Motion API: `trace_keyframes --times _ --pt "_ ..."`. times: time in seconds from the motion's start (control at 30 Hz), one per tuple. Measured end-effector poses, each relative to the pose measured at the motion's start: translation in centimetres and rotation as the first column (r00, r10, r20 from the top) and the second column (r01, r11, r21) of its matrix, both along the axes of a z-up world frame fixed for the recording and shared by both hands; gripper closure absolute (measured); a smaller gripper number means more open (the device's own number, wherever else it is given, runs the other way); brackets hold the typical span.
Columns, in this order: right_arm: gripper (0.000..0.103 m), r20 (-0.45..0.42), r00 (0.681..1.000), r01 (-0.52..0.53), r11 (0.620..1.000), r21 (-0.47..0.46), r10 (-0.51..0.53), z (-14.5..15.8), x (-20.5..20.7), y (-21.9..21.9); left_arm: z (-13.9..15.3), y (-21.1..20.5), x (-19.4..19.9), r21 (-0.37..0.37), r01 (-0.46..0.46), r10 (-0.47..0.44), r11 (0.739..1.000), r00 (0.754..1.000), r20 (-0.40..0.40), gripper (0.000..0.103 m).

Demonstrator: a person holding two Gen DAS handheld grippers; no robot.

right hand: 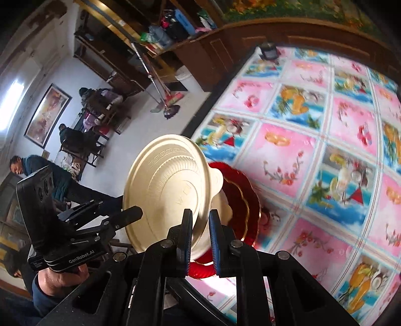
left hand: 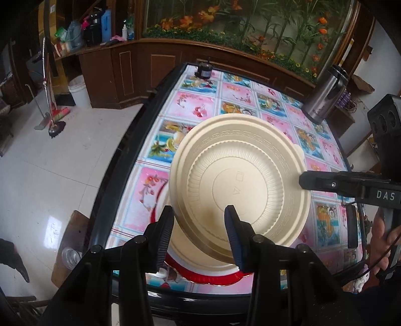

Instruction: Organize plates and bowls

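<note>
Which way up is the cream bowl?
Upside down: the cream bowl shows its ribbed underside and embossed base, held above the red plate.

A table (left hand: 193, 105) with a black rim carries a cloth of pink and blue fruit-and-flower squares. At its far end stands a small black jar (left hand: 203, 71); at the upper right of the left wrist view a steel flask (left hand: 325, 95) stands on it. Left of the table, on the white tiled floor (left hand: 50, 163), a broom (left hand: 56, 125) leans near a white bucket (left hand: 79, 90). Behind runs a dark wooden cabinet (left hand: 155, 67) topped with artificial flowers (left hand: 250, 22).
</note>
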State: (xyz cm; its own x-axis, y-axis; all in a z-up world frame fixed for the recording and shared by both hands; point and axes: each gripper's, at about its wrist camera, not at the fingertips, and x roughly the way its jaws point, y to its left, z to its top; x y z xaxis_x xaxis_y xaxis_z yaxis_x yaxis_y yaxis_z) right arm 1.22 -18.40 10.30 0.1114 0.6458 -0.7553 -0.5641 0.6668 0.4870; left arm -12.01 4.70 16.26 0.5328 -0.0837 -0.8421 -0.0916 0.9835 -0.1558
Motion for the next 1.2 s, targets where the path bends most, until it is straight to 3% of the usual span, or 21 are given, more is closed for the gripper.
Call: trace_keyframes --times 0.47,1.2 --pt "0.088 -0.068 0.997 -0.035 0.999 -0.041 0.032 -2.3 -0.2 1.7 -2.5 1.0 -0.6 -0.017 -0.031 0.03 0.999 0.998 -0.063 0.063" --pt "0.088 -0.089 0.995 -0.048 0.994 -0.097 0.039 -4.8 -0.6 2.8 -4.2 0.3 -0.6 0.09 -0.025 0.031 0.996 0.998 -0.064 0.063"
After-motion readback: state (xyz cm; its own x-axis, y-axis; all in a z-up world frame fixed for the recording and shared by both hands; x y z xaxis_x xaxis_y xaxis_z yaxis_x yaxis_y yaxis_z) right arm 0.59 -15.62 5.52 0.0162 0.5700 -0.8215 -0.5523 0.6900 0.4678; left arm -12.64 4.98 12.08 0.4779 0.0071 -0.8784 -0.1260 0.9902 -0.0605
